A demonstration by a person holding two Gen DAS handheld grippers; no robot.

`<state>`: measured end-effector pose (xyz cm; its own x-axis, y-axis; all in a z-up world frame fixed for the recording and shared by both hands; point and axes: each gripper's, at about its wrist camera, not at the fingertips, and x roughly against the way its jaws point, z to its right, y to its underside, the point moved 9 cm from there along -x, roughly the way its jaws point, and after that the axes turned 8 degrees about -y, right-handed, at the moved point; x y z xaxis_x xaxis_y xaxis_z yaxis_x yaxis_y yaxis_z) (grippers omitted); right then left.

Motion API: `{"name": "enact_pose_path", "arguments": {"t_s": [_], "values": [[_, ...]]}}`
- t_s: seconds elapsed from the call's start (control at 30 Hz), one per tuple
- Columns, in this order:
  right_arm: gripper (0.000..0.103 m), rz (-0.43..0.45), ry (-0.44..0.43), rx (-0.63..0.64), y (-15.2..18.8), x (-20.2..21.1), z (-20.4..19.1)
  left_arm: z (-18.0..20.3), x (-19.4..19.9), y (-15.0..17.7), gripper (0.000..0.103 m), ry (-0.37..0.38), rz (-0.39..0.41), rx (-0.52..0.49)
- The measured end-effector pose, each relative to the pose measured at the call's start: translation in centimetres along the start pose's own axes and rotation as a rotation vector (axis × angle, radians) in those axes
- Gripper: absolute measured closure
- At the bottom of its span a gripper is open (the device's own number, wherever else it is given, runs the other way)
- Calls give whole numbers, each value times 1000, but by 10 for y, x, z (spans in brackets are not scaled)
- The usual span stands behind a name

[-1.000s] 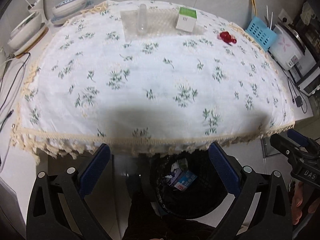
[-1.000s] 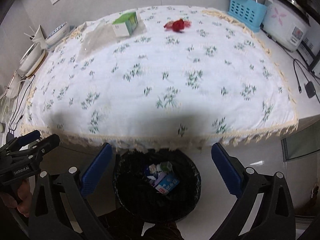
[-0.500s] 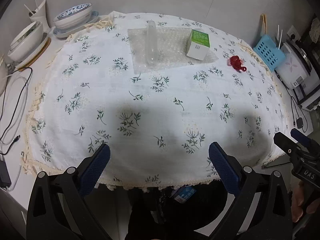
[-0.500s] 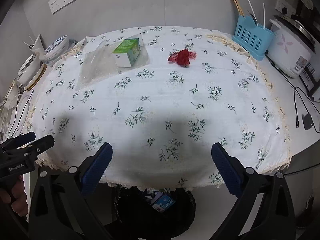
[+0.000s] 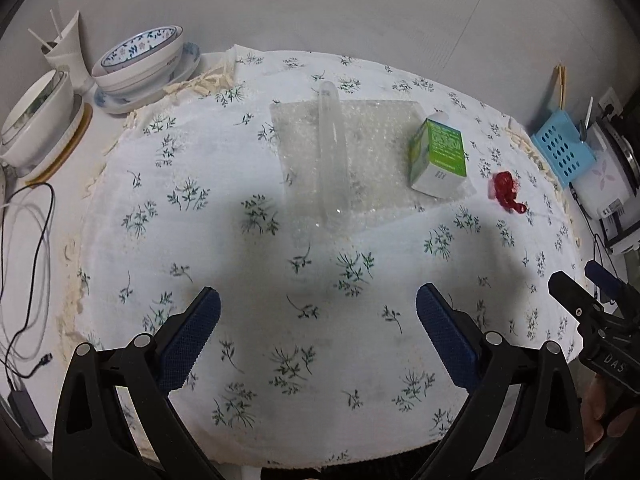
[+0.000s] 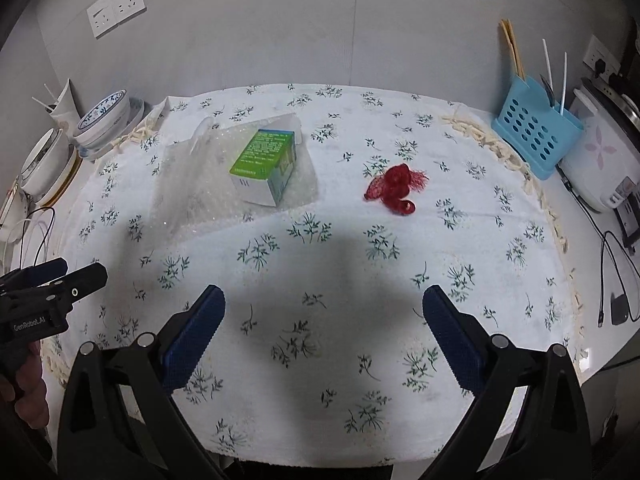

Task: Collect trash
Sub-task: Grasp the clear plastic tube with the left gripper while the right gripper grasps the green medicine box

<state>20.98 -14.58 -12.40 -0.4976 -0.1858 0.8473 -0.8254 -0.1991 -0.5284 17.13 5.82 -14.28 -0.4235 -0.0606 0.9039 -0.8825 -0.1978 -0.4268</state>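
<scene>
Two grippers: both hang over the near part of the flowered tablecloth [image 5: 280, 320], side by side, neither touching any trash.
Left gripper [image 5: 318, 312]: blue-padded fingers [image 5: 190, 336] spread wide apart, nothing between them — only cloth below.
Right gripper [image 6: 324, 312]: fingers [image 6: 452, 336] likewise wide apart and empty; it also shows at the right edge of the left wrist view, with part of a hand under it.
Trash, bubble wrap [image 5: 360, 152]: a clear sheet lying flat on the far half of the cloth, left of centre in the right wrist view.
Trash, plastic tube [image 5: 332, 148]: clear, lying lengthwise across the bubble wrap, one end pointing toward the grippers.
Trash, green carton [image 6: 266, 166]: a small green-and-white box resting on the right part of the bubble wrap, tilted on its side.
Trash, red mesh [image 6: 394, 188]: a crumpled red bundle on bare cloth, just right of the carton and apart from it — well ahead of the right gripper.
Left margin: stacked bowls [image 5: 140, 60] on a plate, off the cloth by the wall; a dark cable [image 5: 36, 240] loops on the counter.
Right margin: blue utensil holder [image 6: 536, 140] with chopsticks, a white rice cooker [image 6: 600, 160] beside it.
</scene>
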Motion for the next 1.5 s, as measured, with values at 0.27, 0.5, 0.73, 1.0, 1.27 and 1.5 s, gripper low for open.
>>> {"name": "enact_pose_path", "arguments": {"t_s": [0.27,0.5,0.73,1.0,1.27,1.5], "values": [[8,-2,8,24,-48,-37,-16,-6,-32,-52,7,4,-17,-16],[8,-18,7,-3,-74,-74,-23,-1,-68,-83,9,-1,-42,-58],[8,-59,-6,-65,-94,-102,-16,3,-100,-102,11,0,-79,-76],[13,-105,-29,-96,-106,-125,-21,15,-121,-112,16,6,-106,-97],[27,-163,-46,-127,-106,-143,-26,20,-130,-118,36,4,-125,-103],[48,-199,-57,-138,-98,-154,-30,21,-134,-117,64,12,-163,-98]]}}
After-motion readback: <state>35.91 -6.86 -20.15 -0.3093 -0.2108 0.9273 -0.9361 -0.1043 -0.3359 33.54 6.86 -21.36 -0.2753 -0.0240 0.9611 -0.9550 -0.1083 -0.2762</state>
